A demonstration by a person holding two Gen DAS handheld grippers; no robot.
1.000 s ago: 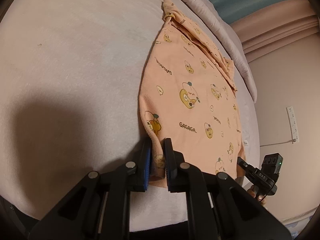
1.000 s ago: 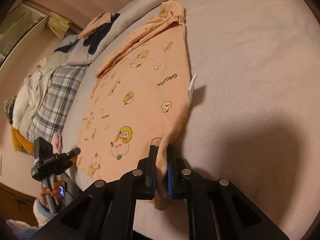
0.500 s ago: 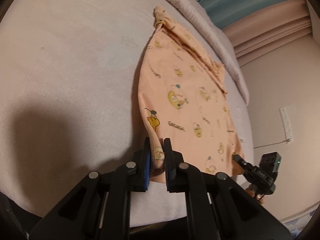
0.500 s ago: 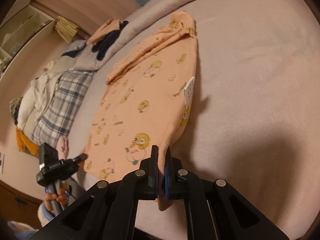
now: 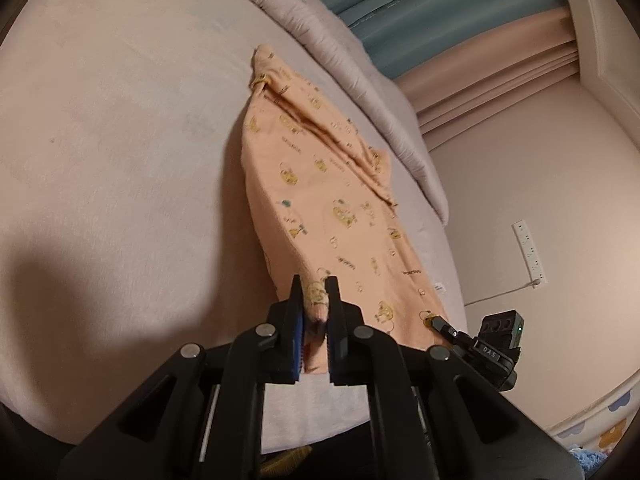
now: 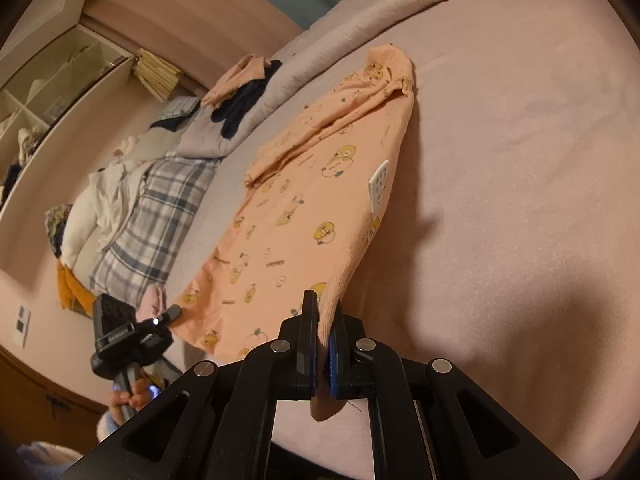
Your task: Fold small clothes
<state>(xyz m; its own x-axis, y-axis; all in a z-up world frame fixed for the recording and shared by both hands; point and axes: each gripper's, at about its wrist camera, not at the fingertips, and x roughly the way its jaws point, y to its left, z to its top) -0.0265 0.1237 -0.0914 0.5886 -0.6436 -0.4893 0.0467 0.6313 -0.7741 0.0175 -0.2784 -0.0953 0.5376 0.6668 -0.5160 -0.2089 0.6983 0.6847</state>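
Observation:
A small peach garment [image 5: 320, 184] printed with yellow cartoon figures stretches across the pink bed [image 5: 120, 160]. My left gripper [image 5: 315, 300] is shut on one near corner of its hem, lifting it off the bed. In the right wrist view the same peach garment [image 6: 304, 200] rises toward my right gripper [image 6: 323, 316], which is shut on the other near corner. A white label [image 6: 379, 184] sticks out at the garment's right edge. Each gripper shows in the other's view, the right gripper [image 5: 440, 326] and the left gripper [image 6: 172, 314], both pinching the hem.
A rolled grey blanket [image 5: 360, 64] runs along the bed's far side. A plaid cloth [image 6: 160, 216] and other clothes [image 6: 244, 92] lie piled to the left. A wall with a power strip [image 5: 530, 252] stands to the right, shelves [image 6: 60, 80] at the back left.
Both near corners of the garment have been lifted off the bed, so the near part of the cloth now hangs taut and narrower between the grippers. Both views have tilted up.

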